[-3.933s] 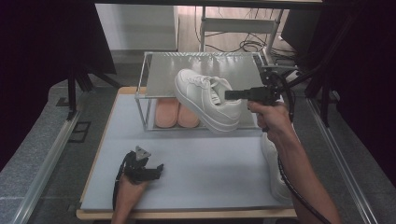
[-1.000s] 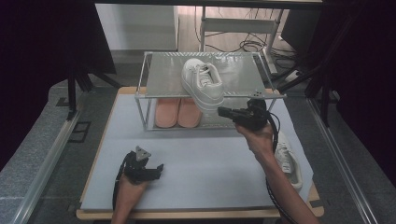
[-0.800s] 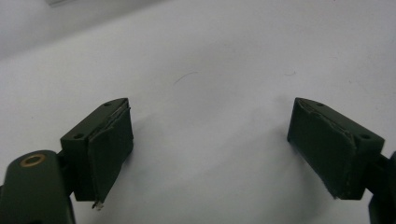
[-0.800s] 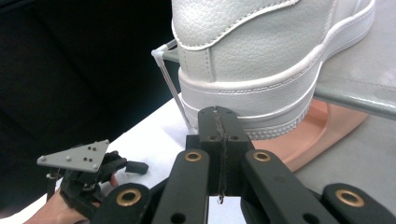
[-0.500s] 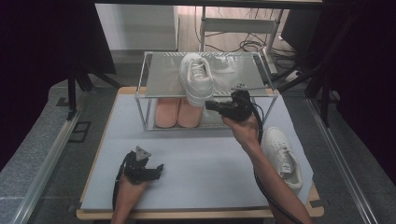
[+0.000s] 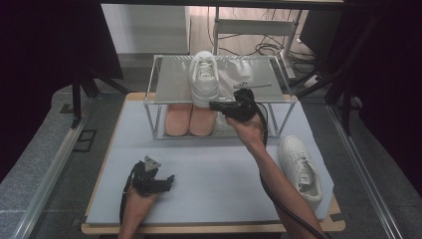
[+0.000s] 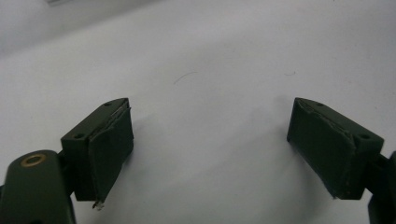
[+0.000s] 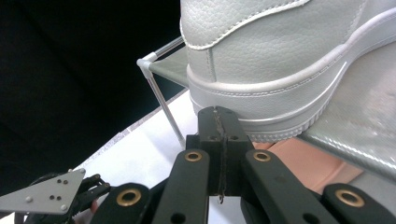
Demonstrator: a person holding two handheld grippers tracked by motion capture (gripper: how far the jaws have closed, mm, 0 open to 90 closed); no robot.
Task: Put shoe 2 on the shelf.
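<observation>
Nearest the person, the left gripper (image 6: 168, 179) rests low on the pale blue-grey mat (image 6: 209, 174), jaws spread wide apart with bare mat showing between them in the left gripper view. Its pads (image 7: 109, 149) hold nothing. Open mat lies ahead of these jaws on all sides, up to the rack's front legs.

To the right, well apart from both grippers, a white sneaker (image 6: 300, 167) lies on the mat close to its right edge, toe pointing away from the person.

Farther in, the right gripper (image 6: 213, 105) is held up at the level of the top shelf of the wire rack (image 6: 159, 102). Its jaws are pressed together with no gap between them and nothing held. In the right gripper view the closed tip sits just below and against the heel sole of a second white sneaker (image 8: 289, 60); actual contact cannot be confirmed.

This sneaker (image 6: 204, 79) stands on the top shelf, directly ahead of the right jaws, heel overhanging the shelf's front rail, toe toward the far side. Bare shelf surface extends to both sides of it, wider to the right.

Below the jaws, under the shelf, a pair of pink insoles or slippers (image 6: 189, 119) lie side by side on the mat. The rack's front corner post (image 8: 161, 93) stands just left of the closed jaws in the right gripper view.
</observation>
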